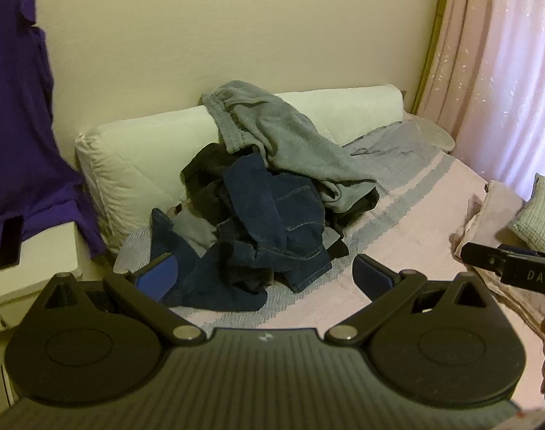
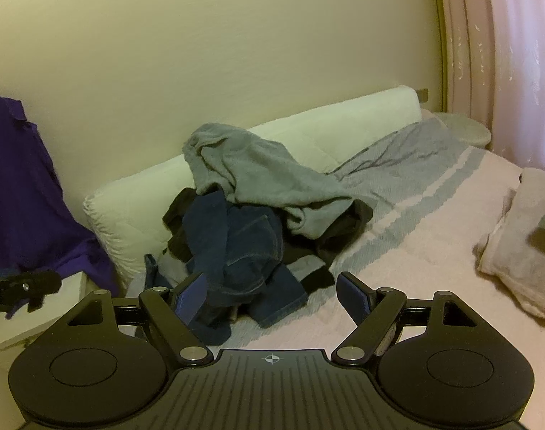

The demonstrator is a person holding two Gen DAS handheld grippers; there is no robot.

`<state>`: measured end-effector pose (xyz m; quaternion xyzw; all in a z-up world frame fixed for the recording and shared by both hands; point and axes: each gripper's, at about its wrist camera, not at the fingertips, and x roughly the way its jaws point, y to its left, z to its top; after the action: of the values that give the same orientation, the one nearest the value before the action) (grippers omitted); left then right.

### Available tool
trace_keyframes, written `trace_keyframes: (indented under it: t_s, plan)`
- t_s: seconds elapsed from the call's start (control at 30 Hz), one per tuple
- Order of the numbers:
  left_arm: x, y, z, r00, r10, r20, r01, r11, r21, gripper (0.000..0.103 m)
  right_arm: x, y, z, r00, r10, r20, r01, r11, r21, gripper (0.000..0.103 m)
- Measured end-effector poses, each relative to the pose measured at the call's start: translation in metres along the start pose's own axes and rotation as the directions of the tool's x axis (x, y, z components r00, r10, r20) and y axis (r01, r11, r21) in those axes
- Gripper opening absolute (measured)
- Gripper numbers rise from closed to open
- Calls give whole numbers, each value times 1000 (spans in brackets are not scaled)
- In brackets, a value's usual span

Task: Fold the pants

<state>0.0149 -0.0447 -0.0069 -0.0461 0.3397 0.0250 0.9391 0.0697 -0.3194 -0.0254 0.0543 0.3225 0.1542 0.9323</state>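
Left gripper (image 1: 263, 274): nearest the left wrist camera, jaws spread wide, blue pads bare, nothing between them; it hangs above the near edge of the bed, pointing at the clothes pile.
Right gripper (image 2: 269, 295): jaws likewise spread wide and empty, aimed at the same pile; its black tip also shows at the right edge of the left wrist view.
Pile of pants (image 1: 258, 208): heaped on the bed against the long white cushion, unfolded and tangled.
Jeans (image 1: 283, 222): dark blue, crumpled at the front of the pile, one leg trailing toward the left gripper.
Grey sweatpants (image 1: 272, 132): draped over the top of the pile, waistband resting up on the cushion.
Black garment (image 2: 179, 215): wedged under and behind the jeans.
Bed cover (image 1: 415, 222): pink with grey stripes, bare to the right of the pile.
White cushion (image 1: 129, 165): lying along the wall.
Purple garment (image 1: 18, 107): hanging at the left, above a white cabinet (image 1: 32, 268).
Curtain (image 1: 505, 71): pink, at the far right.
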Motion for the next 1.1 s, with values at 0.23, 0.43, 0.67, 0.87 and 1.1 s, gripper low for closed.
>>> trace_keyframes:
  t_s: [0.23,0.43,0.67,0.87,1.1]
  plan:
    - [50,19,26,999,-36,2,35,997,63,102,45,11,25,999,-23,33,27,990,-137,77]
    - [132,48,64,997,-74,-3,74,990,124,102,135,36,52,998,-56,11,56,957,-286,77]
    - [256,94,113,991,-135,-28,137,963,233,102,265,70,79,998,-51,-33,31,897,-440,76]
    - [349,126,148,990,-141,-24,141,927,348,102,365,102,102,999,15,-41,-35,824,-566,73]
    - [424,162,175,991,-131,-13,125,912,391,102,467,136,115,997,39,-72,-79,701,-709,57]
